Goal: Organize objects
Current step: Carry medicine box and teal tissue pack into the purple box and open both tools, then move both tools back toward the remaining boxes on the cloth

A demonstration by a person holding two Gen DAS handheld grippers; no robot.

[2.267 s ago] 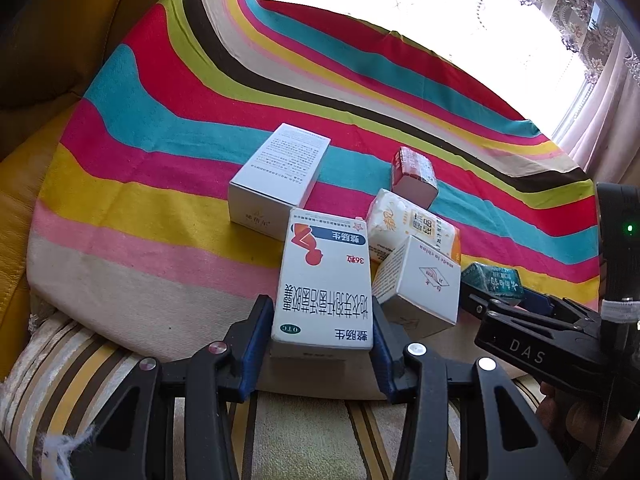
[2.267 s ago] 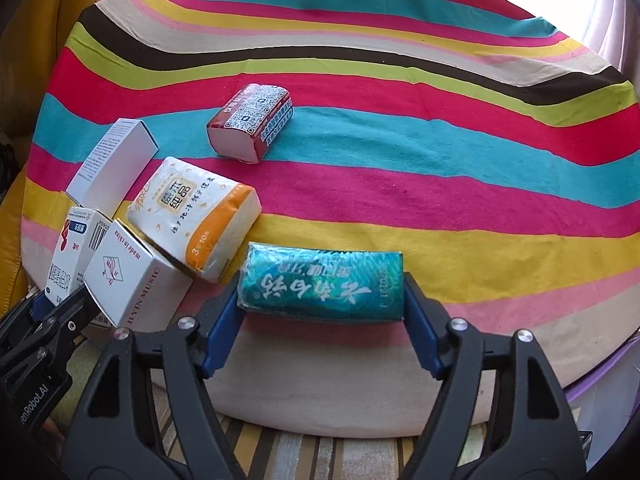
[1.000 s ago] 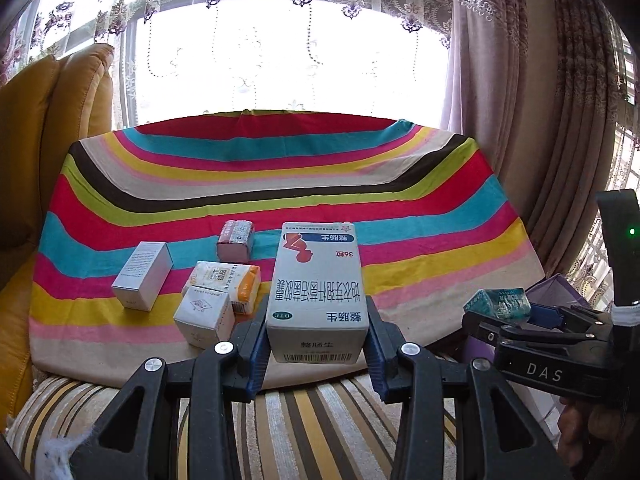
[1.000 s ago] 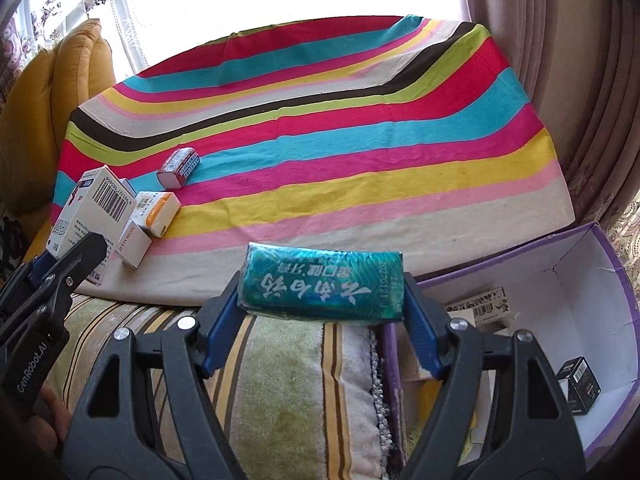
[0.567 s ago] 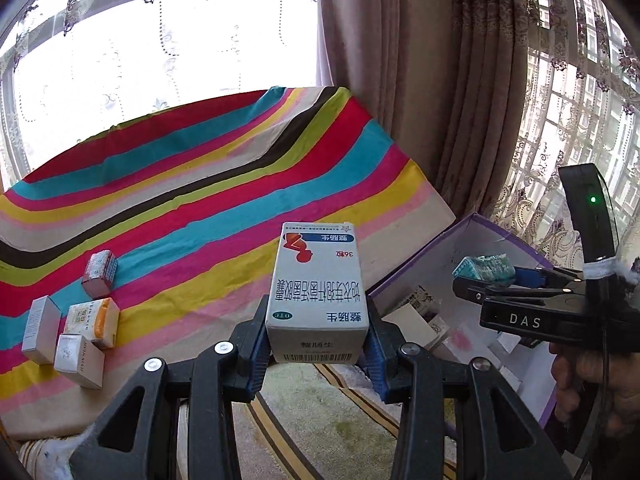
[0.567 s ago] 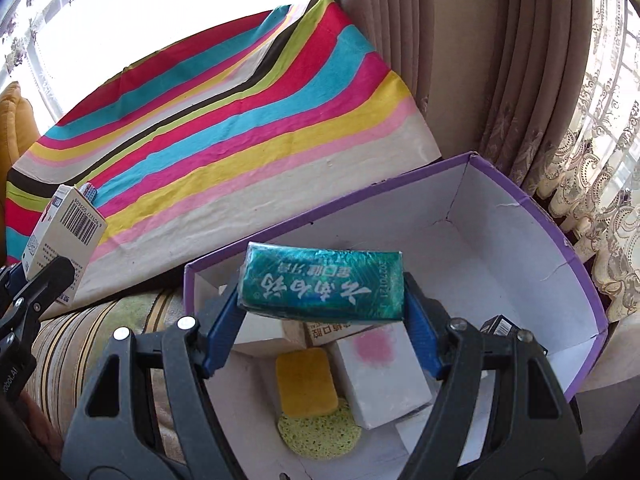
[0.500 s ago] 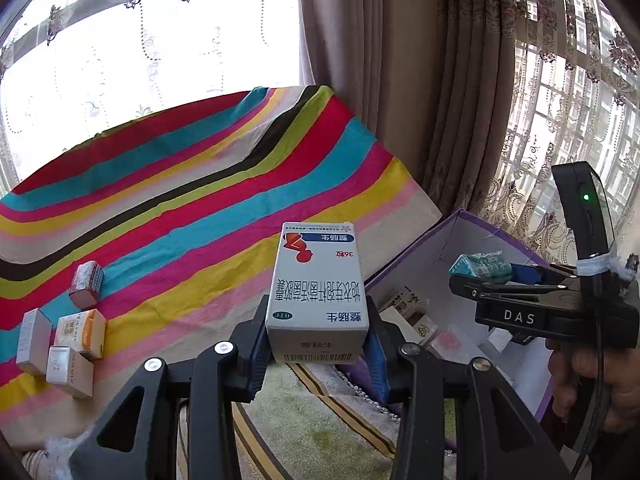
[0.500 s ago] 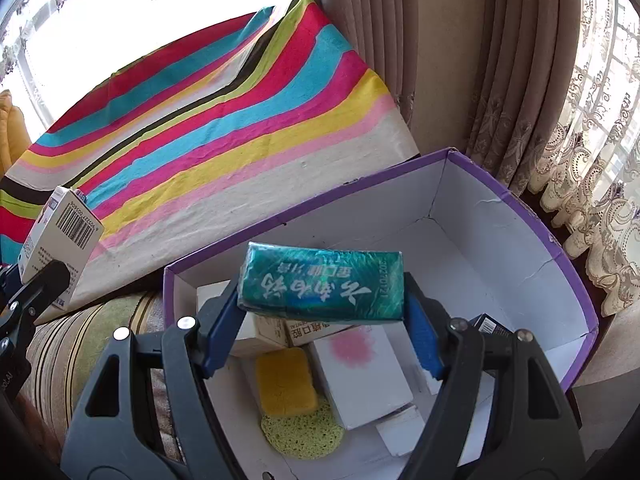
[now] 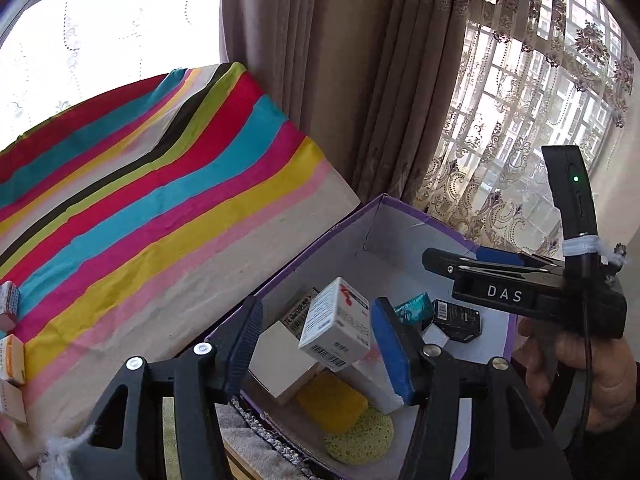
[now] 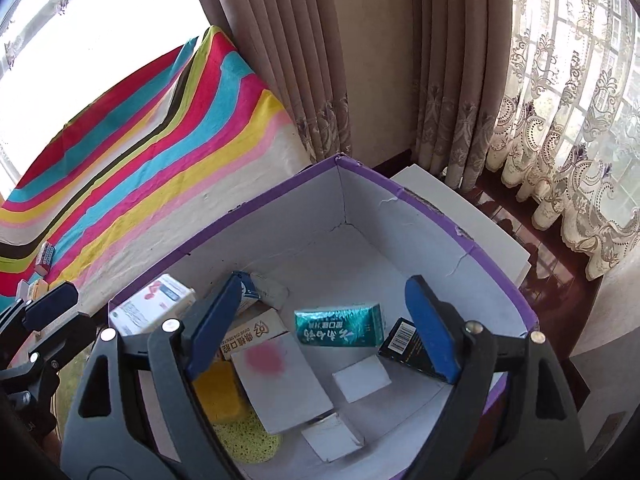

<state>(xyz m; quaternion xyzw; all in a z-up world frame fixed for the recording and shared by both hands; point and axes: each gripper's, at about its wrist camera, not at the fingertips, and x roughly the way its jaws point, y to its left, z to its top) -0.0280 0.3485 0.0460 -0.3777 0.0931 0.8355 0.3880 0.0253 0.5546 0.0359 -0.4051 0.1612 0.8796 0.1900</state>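
**Both claws letting go over the purple box**

While both claws hung over the purple box (image 10: pixel 460 232), their jaws were opening w/ nothing pressed between the pads. The left claw (image 9: pixel 316 354) pointed steeply down; the white medicine carton (image 9: pixel 336 326), red mark on top, barcode on the near end, sat tilted between its pads but free of them, over the items in the box. The right claw (image 10: pixel 324 326) also angled down, jaws wide; the green tissue pack (image 10: pixel 340 324), 1 of its kind, w/ white Chinese writing, lay on the box floor between them, apart from both pads. A hand (image 9: pixel 580 372) held the right claw, marked "DAS".

Count in box, right wrist view: 1 black barcoded pack (image 10: pixel 404 342), 1 yellow sponge (image 10: pixel 218 394), 1 yellow-green round sponge (image 10: pixel 244 440), several white boxes, number unclear. On the striped cloth (image 9: pixel 160 200), approx. 3 small packs (image 9: pixel 10 354) at the left edge, partly cut off.
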